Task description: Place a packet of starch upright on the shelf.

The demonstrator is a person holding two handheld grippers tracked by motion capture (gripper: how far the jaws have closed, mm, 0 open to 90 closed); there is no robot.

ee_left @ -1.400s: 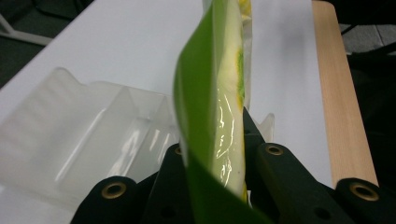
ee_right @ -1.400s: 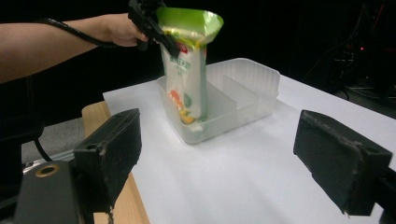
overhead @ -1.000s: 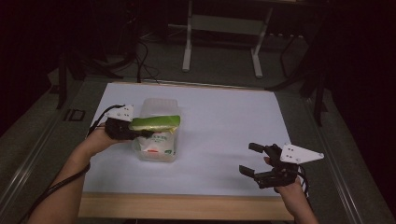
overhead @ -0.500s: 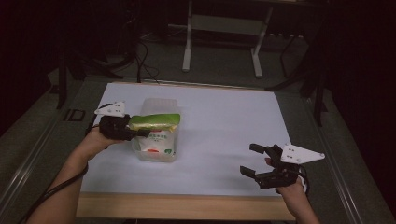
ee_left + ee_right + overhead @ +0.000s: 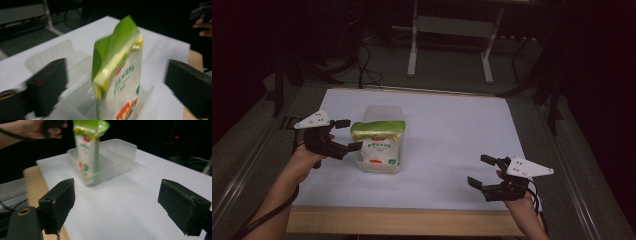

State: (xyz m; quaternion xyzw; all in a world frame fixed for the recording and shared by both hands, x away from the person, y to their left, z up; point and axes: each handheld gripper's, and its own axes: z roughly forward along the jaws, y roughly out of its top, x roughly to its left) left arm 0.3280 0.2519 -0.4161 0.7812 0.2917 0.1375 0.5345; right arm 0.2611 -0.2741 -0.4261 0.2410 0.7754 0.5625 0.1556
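While my left claw (image 5: 348, 135) hangs open beside the packet (image 5: 377, 145), both of its black jaws are spread wide, one on each side of the bag's green top and neither touching it. From the left gripper view the packet (image 5: 117, 72) stands between those jaws, slightly blurred.

It is a tall, narrow pouch standing upright. Its top is a folded bright green flap with a yellow strip beneath it. The body below is clear to white film with green lettering, a small red mark near the top and a red and orange picture low down; I cannot read the print. The contents look pale.

The packet stands at the near end of a translucent plastic box (image 5: 383, 114), a long shallow tub with a divider across the middle. In the right gripper view the box (image 5: 117, 157) is otherwise bare inside, and the packet (image 5: 87, 150) rises well above its rim. The box sits on the left half of a white sheet (image 5: 452, 130) that covers the desk (image 5: 402, 222), whose wooden front edge shows along the bottom.

My right claw (image 5: 484, 171) is open too, jaws well apart, holding nothing. It hovers low over the right near corner of the sheet, well apart from the box.
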